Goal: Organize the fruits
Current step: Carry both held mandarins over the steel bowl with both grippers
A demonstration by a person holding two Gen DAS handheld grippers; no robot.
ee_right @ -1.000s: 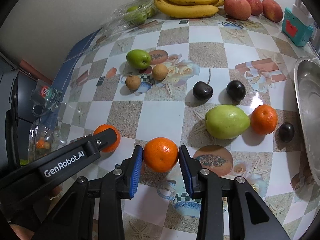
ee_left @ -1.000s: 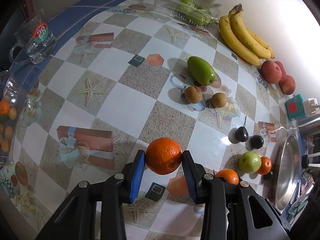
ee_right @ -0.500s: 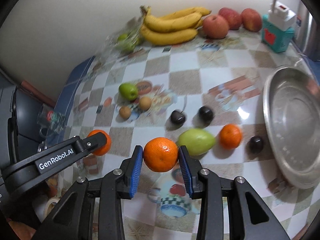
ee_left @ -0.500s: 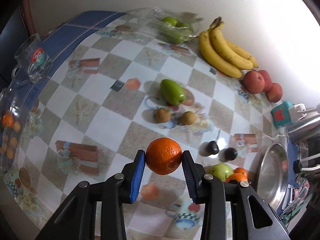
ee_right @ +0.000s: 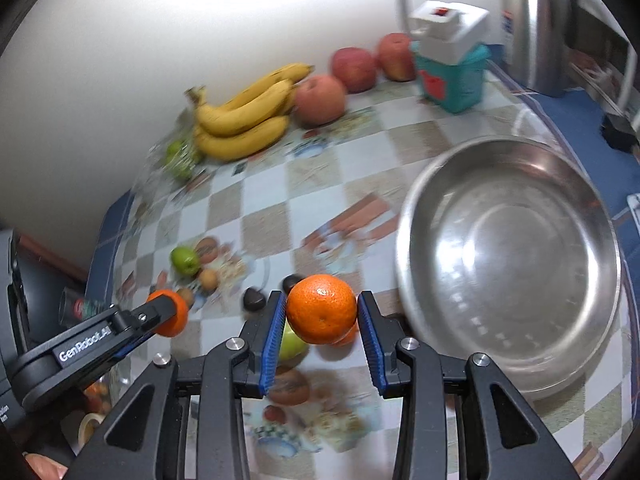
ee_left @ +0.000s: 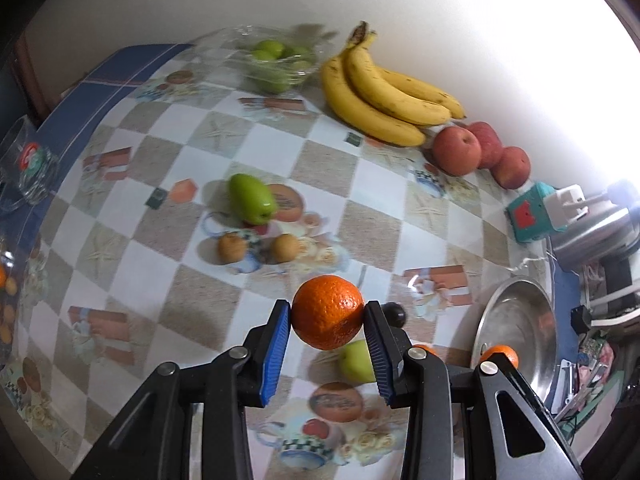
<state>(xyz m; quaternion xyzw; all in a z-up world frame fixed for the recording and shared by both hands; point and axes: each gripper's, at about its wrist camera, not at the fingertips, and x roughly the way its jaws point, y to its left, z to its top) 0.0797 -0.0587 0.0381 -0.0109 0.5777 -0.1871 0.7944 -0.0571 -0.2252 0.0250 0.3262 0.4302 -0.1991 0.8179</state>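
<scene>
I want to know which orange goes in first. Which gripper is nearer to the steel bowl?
Right. The right gripper holds its orange beside the steel bowl rim; the left gripper hangs farther away, over the table's middle.

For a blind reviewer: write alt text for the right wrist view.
The right gripper holds a round orange tangerine between its blue-padded jaws, above a checked tablecloth. A wide, empty stainless steel bowl sits to the right; yellow bananas and red apples line the white wall behind.

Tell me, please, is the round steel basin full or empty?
Empty: the round steel basin shows only its bare, shiny bottom in the right wrist view.
</scene>
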